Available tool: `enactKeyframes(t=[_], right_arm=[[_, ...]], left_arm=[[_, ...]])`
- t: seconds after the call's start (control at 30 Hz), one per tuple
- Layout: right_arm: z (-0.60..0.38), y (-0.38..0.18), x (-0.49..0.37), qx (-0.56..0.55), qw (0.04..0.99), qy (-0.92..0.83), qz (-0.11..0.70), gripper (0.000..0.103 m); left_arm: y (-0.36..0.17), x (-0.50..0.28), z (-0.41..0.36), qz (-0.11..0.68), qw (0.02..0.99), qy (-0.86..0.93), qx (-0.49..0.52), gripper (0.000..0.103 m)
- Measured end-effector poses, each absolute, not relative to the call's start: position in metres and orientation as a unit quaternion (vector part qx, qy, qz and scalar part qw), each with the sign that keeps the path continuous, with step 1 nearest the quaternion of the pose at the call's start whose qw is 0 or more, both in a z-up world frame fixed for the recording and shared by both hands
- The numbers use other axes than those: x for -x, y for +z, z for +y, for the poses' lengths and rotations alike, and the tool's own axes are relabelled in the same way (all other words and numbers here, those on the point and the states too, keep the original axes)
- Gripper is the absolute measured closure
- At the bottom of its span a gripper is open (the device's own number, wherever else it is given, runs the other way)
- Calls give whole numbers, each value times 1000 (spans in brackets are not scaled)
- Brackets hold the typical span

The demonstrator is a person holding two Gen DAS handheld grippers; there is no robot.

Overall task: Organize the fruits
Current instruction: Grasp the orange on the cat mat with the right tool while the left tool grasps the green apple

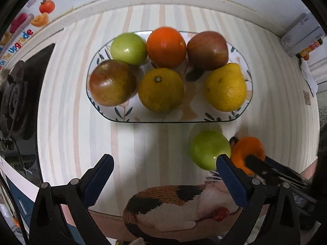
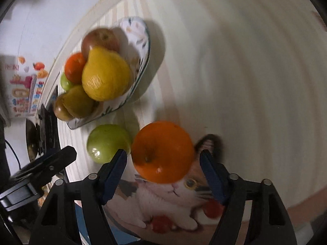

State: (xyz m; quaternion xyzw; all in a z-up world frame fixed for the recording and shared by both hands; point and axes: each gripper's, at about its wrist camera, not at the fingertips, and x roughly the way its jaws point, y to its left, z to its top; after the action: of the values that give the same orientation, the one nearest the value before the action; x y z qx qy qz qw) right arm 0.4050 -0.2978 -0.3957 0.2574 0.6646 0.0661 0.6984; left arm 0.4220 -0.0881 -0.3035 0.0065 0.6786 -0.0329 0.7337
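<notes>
A leaf-patterned oval plate (image 1: 122,120) (image 2: 143,47) holds several fruits: a green apple (image 1: 128,48), an orange (image 1: 166,47), two red-green apples (image 1: 207,50) (image 1: 112,82), a yellow-green citrus (image 1: 160,89) and a yellow pear-shaped lemon (image 1: 225,86) (image 2: 106,74). A loose green apple (image 1: 209,149) (image 2: 108,143) and a loose orange (image 1: 248,152) (image 2: 162,152) lie on the striped table in front of the plate. My left gripper (image 1: 164,173) is open and empty, its right finger beside the green apple. My right gripper (image 2: 163,167) is open, its fingers on both sides of the orange without touching it.
A cat-print mat (image 1: 179,206) (image 2: 173,200) lies at the table's near edge. A gas stove (image 1: 16,100) stands to the left. A white box (image 1: 302,34) sits at the back right by the wall.
</notes>
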Motion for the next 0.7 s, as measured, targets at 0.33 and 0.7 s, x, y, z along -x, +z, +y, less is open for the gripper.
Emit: enactKeyframes(t=[0.33, 0.7], right_arm=[[-322, -389, -389, -219, 714, 36, 664, 38], [-326, -391, -388, -221, 714, 39, 663, 37]], left_arm=[[-319, -429, -123, 684, 724, -82, -23, 0], [-352, -427, -180, 685, 711, -122, -99, 43]])
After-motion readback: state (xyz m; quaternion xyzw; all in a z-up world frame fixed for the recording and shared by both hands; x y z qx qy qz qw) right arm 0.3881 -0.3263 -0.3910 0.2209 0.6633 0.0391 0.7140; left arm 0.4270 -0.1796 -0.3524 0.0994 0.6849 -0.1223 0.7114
